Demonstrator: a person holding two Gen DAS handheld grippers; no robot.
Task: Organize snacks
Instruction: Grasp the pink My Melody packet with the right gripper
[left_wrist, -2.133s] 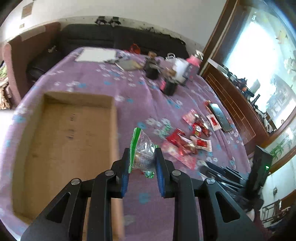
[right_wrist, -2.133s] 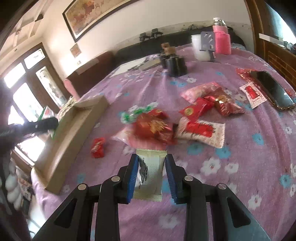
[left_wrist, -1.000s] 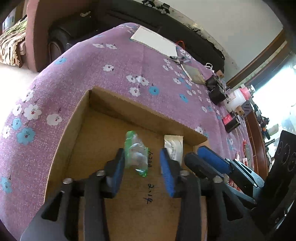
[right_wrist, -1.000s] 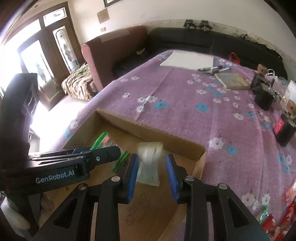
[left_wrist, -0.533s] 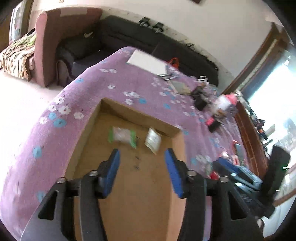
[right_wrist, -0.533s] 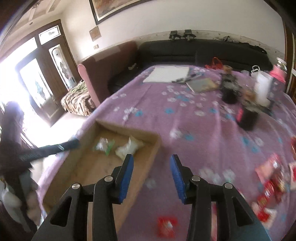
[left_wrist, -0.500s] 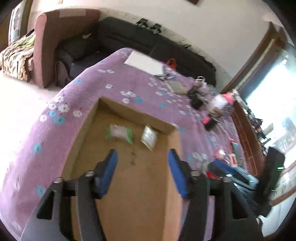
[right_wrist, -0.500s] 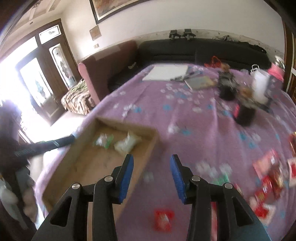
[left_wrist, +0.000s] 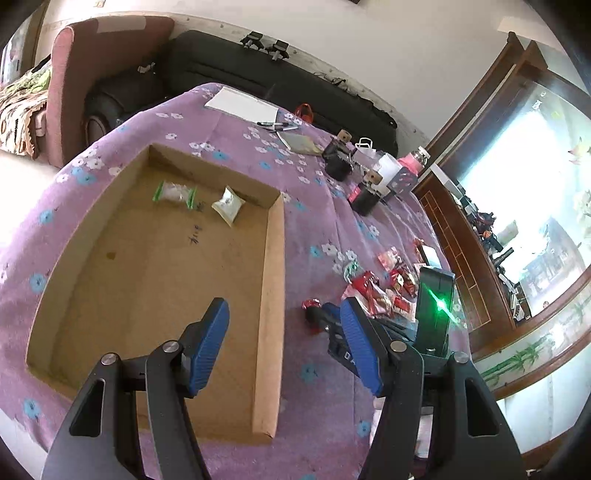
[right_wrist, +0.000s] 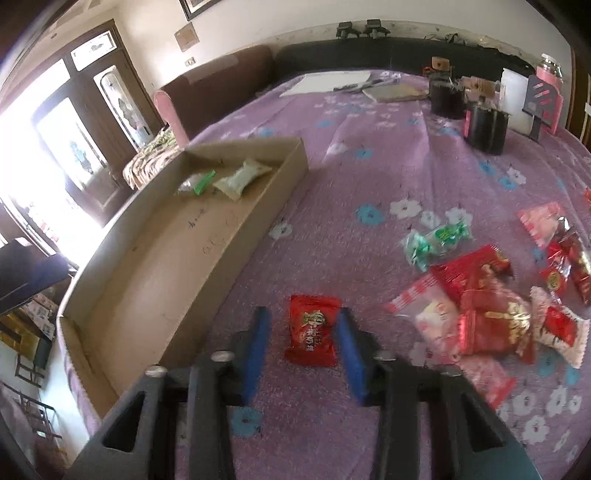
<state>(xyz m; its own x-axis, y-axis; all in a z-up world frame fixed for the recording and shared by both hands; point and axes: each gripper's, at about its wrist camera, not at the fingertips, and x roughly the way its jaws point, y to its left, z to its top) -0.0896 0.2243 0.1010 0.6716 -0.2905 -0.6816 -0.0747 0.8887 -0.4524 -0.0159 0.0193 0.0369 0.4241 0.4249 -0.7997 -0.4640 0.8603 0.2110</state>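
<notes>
Your right gripper (right_wrist: 301, 332) is closing around a small red snack packet (right_wrist: 312, 330) that lies flat on the purple cloth (right_wrist: 369, 177). The pads do not press it yet. A second ago this gripper held a pale packet over the box; now that pale packet (left_wrist: 227, 205) lies inside the cardboard box (left_wrist: 271, 295), at about 12 o'clock from your left gripper (left_wrist: 284, 347). The green-ended clear bag (left_wrist: 173, 192) lies just beside it, at 11 o'clock. Your left gripper has let go of that bag and hangs spread wide with nothing in it.

So two snacks are put away, and the red one looks like the next to go.

The box is flat, brown and shallow, with low stiff walls. The snack wrappers are shiny, crinkly and thin, so they may slip. More red and pink packets (right_wrist: 495, 314) sit in a loose pile at 2 o'clock from your right gripper. The cloth is soft and flowery.
</notes>
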